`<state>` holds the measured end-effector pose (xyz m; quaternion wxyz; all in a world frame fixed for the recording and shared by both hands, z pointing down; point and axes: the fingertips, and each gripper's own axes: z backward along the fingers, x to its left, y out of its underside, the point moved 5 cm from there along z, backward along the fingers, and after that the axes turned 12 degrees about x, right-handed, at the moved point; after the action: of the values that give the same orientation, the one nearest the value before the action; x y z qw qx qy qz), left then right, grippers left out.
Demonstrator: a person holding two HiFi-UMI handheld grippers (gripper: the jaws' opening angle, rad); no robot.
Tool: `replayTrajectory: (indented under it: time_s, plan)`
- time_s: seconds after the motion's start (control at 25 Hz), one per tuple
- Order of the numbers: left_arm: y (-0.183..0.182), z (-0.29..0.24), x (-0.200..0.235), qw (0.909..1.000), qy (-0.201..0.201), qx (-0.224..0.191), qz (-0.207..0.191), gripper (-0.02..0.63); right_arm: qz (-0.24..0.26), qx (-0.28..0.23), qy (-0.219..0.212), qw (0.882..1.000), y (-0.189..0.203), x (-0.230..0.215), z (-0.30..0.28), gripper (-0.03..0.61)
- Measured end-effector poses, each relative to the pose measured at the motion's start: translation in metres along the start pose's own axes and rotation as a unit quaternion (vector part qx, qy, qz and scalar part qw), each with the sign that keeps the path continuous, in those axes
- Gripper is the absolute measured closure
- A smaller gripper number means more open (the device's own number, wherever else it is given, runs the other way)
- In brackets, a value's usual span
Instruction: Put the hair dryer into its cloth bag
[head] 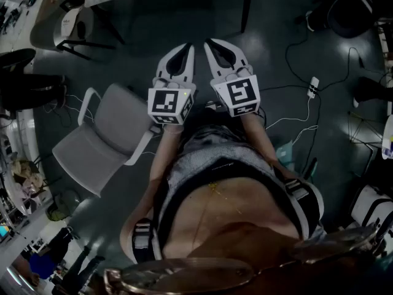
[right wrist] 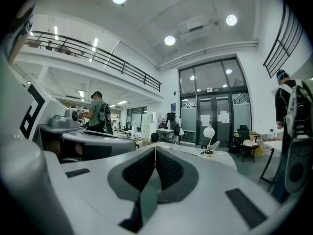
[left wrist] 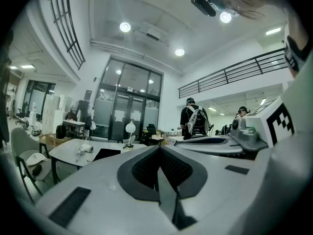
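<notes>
Both grippers are held side by side in front of the person's body, over the dark floor. My left gripper (head: 188,48) is shut with nothing between its jaws, and so is my right gripper (head: 209,42). In the left gripper view the shut jaws (left wrist: 159,149) point level at a white table (left wrist: 68,153) some way off. On it lie a small white object (left wrist: 85,148), possibly the hair dryer, and a flat dark piece (left wrist: 106,153), possibly the bag; both are too small to tell. The right gripper (right wrist: 155,149) faces the same table (right wrist: 222,156).
A grey chair (head: 104,140) stands on the floor at the left. A table leg (head: 247,8) and cables with a power strip (head: 313,86) lie ahead and to the right. A desk lamp (left wrist: 129,131) stands on the table. People with backpacks (left wrist: 194,121) stand behind.
</notes>
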<state>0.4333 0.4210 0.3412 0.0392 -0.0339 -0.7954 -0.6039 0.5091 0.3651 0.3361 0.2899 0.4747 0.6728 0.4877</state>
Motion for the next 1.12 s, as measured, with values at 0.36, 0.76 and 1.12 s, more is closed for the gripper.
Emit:
replayTrajectory:
  time_s: [0.36,0.76,1.12]
  plan:
    - [-0.002,-0.004,0.003,1.0,-0.003,0.001,0.006,0.607,-0.021,-0.012,-0.013,1.0,0.0,-0.005,0.0,0.515]
    - [-0.003,-0.007,0.04,0.9994,-0.01,-0.024,0.022,0.607,-0.033,-0.003,0.006,0.999,-0.002,-0.01,-0.028,0.515]
    - [-0.018,-0.042,0.125,0.9993,0.002,-0.034,0.015,0.607,-0.04,-0.004,0.007,0.999,-0.032,-0.009,-0.108,0.515]
